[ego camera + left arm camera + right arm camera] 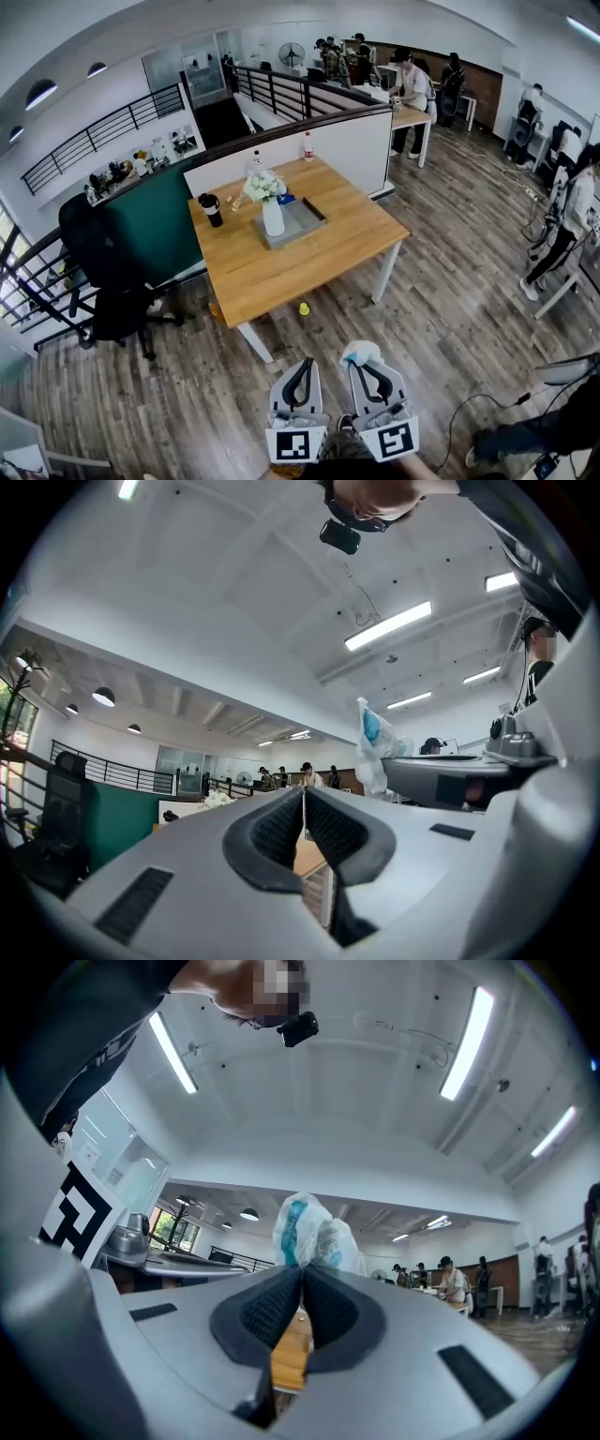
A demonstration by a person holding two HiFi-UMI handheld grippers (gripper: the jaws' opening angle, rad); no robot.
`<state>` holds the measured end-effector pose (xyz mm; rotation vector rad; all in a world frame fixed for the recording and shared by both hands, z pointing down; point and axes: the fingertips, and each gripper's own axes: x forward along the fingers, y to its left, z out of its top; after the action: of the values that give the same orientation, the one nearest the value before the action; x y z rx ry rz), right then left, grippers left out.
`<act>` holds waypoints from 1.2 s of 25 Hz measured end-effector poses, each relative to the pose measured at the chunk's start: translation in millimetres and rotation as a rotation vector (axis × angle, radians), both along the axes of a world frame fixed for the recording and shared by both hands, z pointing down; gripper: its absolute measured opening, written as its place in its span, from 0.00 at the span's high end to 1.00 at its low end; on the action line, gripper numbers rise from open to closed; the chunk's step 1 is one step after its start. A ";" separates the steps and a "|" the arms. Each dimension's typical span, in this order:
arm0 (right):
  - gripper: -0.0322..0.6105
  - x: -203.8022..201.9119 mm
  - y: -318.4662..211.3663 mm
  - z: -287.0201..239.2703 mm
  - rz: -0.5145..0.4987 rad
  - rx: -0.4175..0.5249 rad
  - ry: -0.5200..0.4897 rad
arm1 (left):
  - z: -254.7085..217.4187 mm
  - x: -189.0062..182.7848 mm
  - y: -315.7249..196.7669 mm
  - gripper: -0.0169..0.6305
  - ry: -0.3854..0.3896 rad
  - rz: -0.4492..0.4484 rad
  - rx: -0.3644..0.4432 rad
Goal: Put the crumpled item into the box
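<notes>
My right gripper [303, 1274] has its tongs pinched on the crumpled item [309, 1232], a white wad with blue print too small for me to read. It sticks up past the tips, above the wood floor and well short of the table [281, 272]. My left gripper [304, 794] sits just beside it, tongs pressed together on nothing. The only clear marking is a black-and-white square marker [297, 444] on each cube, and the grey box [305, 222] lies on the table, touching a white vase of flowers [272, 217].

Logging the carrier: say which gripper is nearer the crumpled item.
Right. The right gripper pinches the crumpled item at its tips; the left gripper, shut and empty, is alongside, apart.
</notes>
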<state>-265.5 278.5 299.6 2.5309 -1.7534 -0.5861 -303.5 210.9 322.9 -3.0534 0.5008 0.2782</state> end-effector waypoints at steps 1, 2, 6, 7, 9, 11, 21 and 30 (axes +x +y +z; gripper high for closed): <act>0.92 7.2 -0.3 0.6 0.005 0.007 -0.004 | 0.3 6.8 -0.3 0.93 -0.004 0.003 0.003; 0.92 14.9 0.1 1.1 0.010 0.014 -0.008 | 0.2 14.1 0.0 0.93 -0.007 0.006 0.009; 0.92 46.0 5.6 4.9 0.026 0.021 -0.022 | 0.4 43.8 3.6 0.93 -0.022 0.018 0.019; 0.92 52.4 6.9 5.0 0.029 0.024 -0.022 | 0.2 50.3 4.2 0.93 -0.023 0.021 0.020; 0.92 63.9 9.3 5.4 0.035 0.024 -0.020 | -1.5 62.0 5.9 0.93 -0.020 0.031 0.034; 0.92 75.0 12.1 6.3 0.037 0.021 -0.022 | -3.1 73.1 8.8 0.93 -0.018 0.037 0.037; 0.92 125.1 27.9 10.8 0.018 0.015 -0.039 | -1.4 125.7 29.6 0.93 -0.028 0.047 0.037; 0.92 140.2 32.8 23.4 -0.006 0.021 -0.089 | 8.5 139.7 39.5 0.93 -0.065 0.038 0.029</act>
<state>-125.2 311.3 322.9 2.6062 -1.7919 -0.5021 -163.8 250.4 331.5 -3.0347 0.4325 0.1850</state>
